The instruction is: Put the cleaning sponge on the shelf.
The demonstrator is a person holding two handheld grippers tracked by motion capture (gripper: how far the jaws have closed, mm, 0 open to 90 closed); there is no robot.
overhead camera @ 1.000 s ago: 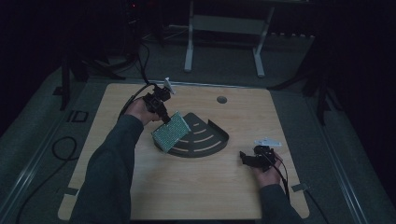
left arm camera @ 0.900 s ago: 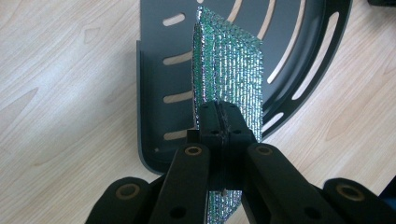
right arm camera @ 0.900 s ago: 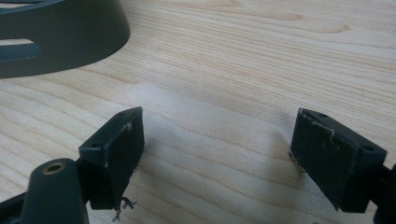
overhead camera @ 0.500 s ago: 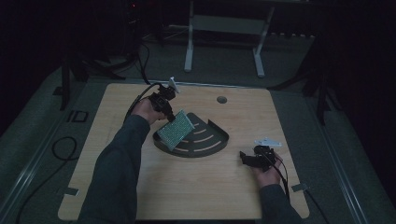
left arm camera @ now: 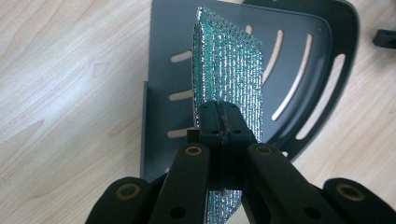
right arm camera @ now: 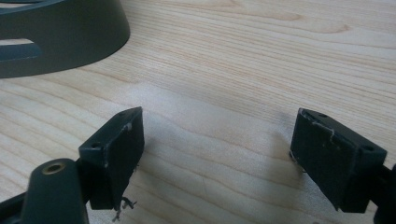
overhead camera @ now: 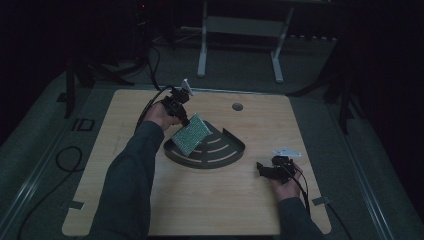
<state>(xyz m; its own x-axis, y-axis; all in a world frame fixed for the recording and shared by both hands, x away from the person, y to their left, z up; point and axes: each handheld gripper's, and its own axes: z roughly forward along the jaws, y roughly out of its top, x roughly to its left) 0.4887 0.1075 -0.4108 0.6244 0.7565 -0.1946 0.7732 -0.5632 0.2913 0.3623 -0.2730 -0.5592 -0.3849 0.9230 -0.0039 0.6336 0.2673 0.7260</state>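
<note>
My left gripper [overhead camera: 185,120] is shut on one edge of a green-and-silver mesh pad [overhead camera: 191,134]. It holds the pad tilted above the left part of a dark grey quarter-round slotted tray [overhead camera: 210,162]. In the left gripper view the pad [left arm camera: 229,70] stands edge-up in front of the closed jaws of the left gripper [left arm camera: 218,119], with the tray [left arm camera: 303,28] beneath it. My right gripper [overhead camera: 262,170] rests on the table to the right of the tray. The right gripper [right arm camera: 217,154] has its jaws wide apart over bare wood, with nothing between them.
The wooden table [overhead camera: 240,200] has a small round hole [overhead camera: 237,106] near its far edge. The tray's curved wall [right arm camera: 60,42] lies ahead and left of the right gripper. A metal stand [overhead camera: 240,30] is on the floor beyond the table. A cable [overhead camera: 65,160] lies at the left.
The left hand has carried the pad slightly to the right and farther from the person, over the tray. The right hand has not moved.
</note>
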